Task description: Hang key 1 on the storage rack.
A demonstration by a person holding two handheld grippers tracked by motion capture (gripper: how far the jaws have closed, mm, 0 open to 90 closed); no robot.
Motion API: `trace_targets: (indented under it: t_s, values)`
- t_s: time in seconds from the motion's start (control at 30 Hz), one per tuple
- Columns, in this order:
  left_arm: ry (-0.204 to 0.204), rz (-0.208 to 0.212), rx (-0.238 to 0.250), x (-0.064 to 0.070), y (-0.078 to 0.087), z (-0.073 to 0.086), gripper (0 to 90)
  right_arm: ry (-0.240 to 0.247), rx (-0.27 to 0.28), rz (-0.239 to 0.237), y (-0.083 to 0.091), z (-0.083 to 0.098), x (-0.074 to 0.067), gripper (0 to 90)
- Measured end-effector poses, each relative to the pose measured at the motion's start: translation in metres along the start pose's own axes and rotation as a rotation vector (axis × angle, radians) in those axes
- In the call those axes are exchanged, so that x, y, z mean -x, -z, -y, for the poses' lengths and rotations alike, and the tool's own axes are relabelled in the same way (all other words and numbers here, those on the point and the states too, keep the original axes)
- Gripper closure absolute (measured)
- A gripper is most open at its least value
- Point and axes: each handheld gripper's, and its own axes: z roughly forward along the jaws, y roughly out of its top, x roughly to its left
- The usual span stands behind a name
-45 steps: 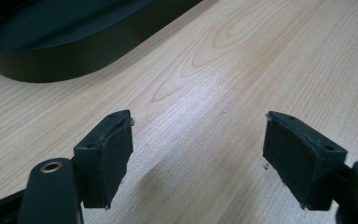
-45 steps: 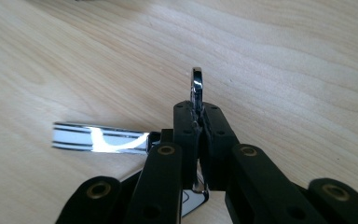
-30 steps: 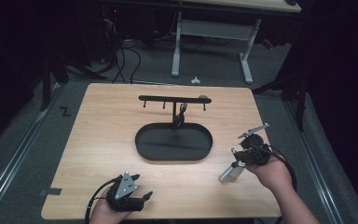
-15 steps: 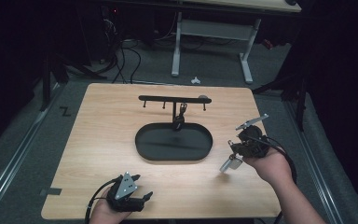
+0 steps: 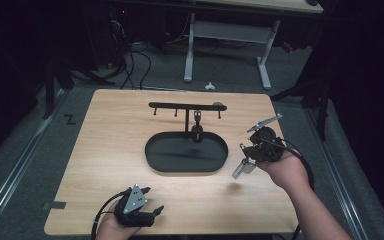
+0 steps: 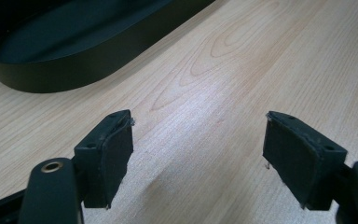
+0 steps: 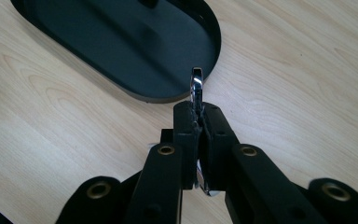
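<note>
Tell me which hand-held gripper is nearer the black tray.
Right. The right hand-held gripper hangs just off the tray's right end, shut on a small shiny metal piece. The left hand-held gripper sits open at the table's near edge, farther from the tray.

1. The place looked like a lab or test room rather than a home.
2. A bare light-wood table (image 5: 110,165) stood alone at the frame's centre on grey carpet.
3. Loose cables (image 5: 130,60) lay on the floor at upper left.
4. A white-legged workbench (image 5: 230,35) crossed the top of the frame.
5. Dark surroundings closed in both side edges.
</note>
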Motion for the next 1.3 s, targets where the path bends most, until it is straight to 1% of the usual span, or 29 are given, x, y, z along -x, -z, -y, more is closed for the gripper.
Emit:
trace_targets:
  t_s: [0.13,0.23,0.53,0.67,0.7,0.73,0.77,0.8,0.83,1.0,1.3]
  values:
    - [-0.001,0.0,-0.001,0.0,0.0,0.0,24.7,0.01,0.004,-0.002,-0.002,-0.007,-0.003,86.5]
    - [-0.003,-0.001,-0.002,-0.001,0.0,0.0,24.7,0.018,-0.006,0.005,-0.004,-0.012,-0.005,86.5]
    - [0.005,0.002,-0.001,-0.002,0.001,0.0,24.7,0.029,0.01,0.0,-0.005,-0.029,-0.01,86.5]
    - [0.002,0.003,-0.004,-0.001,0.002,0.0,24.7,0.041,0.015,-0.002,-0.005,-0.036,-0.012,86.5]
    - [0.001,0.002,-0.004,-0.001,0.002,0.0,24.7,0.035,0.017,-0.003,-0.005,-0.037,-0.013,86.5]
    - [0.001,0.002,-0.005,-0.001,0.002,0.0,24.7,0.045,0.02,0.0,-0.005,-0.039,-0.013,86.5]
    - [0.001,0.002,-0.005,-0.001,0.002,0.0,24.7,0.041,0.015,0.003,-0.005,-0.041,-0.014,86.5]
    - [0.001,0.002,-0.005,-0.001,0.002,0.0,24.7,0.049,0.017,0.004,-0.005,-0.043,-0.013,86.5]
    - [0.001,0.002,-0.005,-0.001,0.002,0.0,24.7,0.04,0.017,0.001,-0.005,-0.044,-0.014,86.5]
    - [0.004,0.001,-0.002,-0.001,0.002,0.0,24.7,0.036,0.023,-0.001,-0.006,-0.054,-0.012,86.5]
    - [0.004,0.0,0.0,-0.003,0.002,0.0,24.7,0.04,0.026,0.005,-0.01,-0.069,-0.012,86.5]
